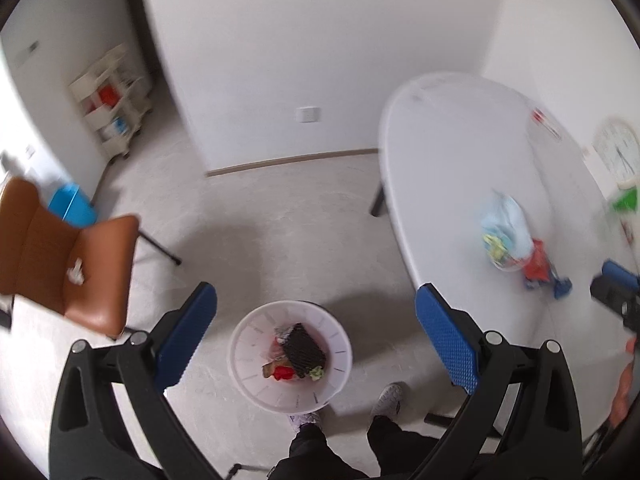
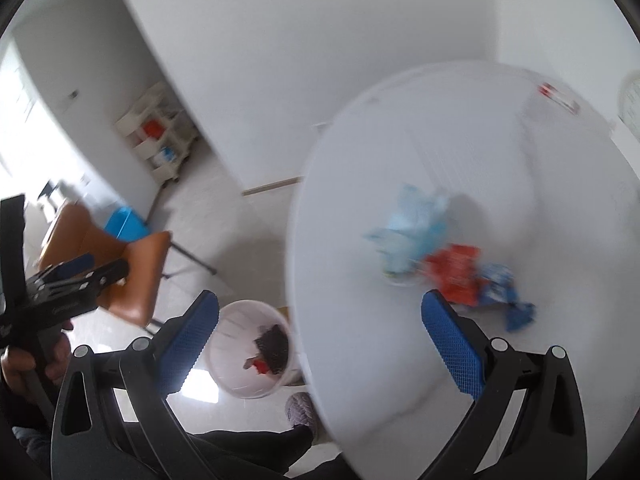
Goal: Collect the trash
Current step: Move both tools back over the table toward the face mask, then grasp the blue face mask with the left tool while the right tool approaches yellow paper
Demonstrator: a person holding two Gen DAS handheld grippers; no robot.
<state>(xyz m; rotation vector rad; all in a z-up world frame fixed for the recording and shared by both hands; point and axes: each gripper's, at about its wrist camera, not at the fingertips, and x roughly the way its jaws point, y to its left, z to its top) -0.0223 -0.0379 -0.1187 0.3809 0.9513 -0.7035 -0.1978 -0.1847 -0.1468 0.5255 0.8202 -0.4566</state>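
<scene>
1. A brown chair (image 1: 76,264) stood on the floor at my far left, with a small white scrap on its seat.
2. My left tongs (image 1: 316,340) hung above the floor with their blue pads spread wide, holding nothing.
3. The white bin (image 1: 244,364) sat on the floor directly under them, with a black mesh piece and red scraps already inside.
4. My right tongs (image 2: 320,344) were spread wide too, empty, hovering over the near edge of the round white worktop (image 2: 500,128).
5. The remaining trash lay blurred on that worktop: a pale blue bag (image 2: 412,232), a red wrapper (image 2: 456,276) touching it, and a blue wrapper (image 2: 508,296) just beside.
</scene>
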